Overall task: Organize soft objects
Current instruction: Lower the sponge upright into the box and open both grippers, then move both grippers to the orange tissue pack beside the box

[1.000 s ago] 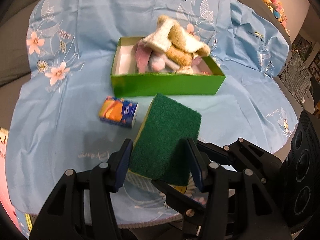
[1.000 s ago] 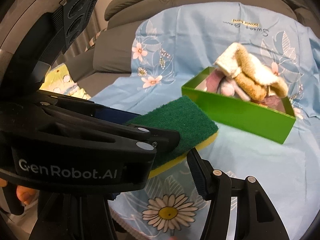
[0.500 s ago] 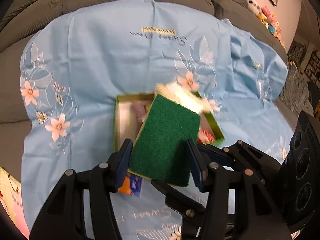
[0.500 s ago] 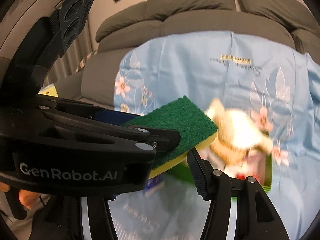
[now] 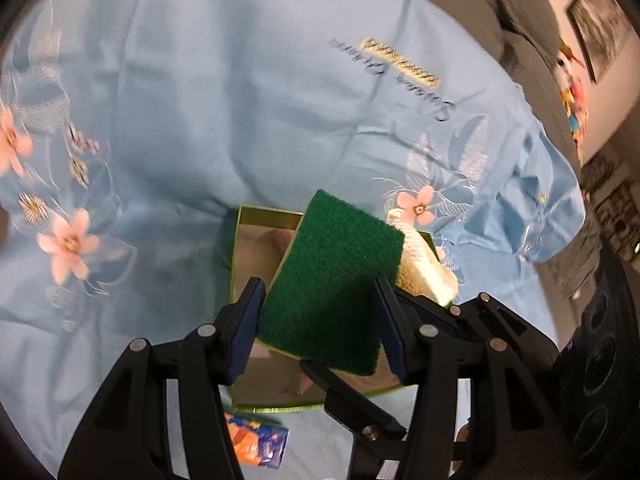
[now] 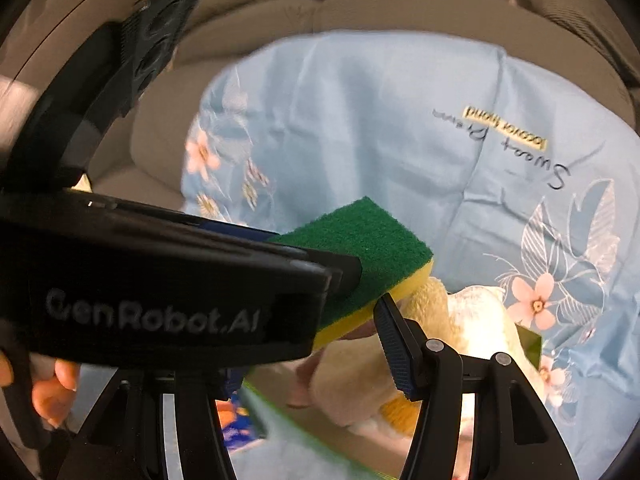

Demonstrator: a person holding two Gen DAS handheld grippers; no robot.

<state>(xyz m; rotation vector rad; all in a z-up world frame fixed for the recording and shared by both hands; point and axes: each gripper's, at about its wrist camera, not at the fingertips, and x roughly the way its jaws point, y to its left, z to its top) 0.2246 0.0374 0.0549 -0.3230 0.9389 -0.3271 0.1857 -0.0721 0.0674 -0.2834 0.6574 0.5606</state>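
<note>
Since 1 s ago we've carried the sponge (image 5: 336, 276) up & over the green box (image 5: 256, 400). Left tool (image 5: 316, 328) clenched on it, held above the plush toy (image 6: 460, 344) w/ tissue pack (image 5: 258, 440) beside. Right tool (image 6: 316, 344) released, holding nothing.

**A living room at home**

A grey upholstered sofa (image 6: 360, 4) is filling the background, and a light blue floral sheet (image 5: 240, 100) is lying spread over it. Framed pictures (image 5: 596, 20) are hanging on the wall, with colourful plush toys (image 5: 574, 92) sitting beneath them.
</note>
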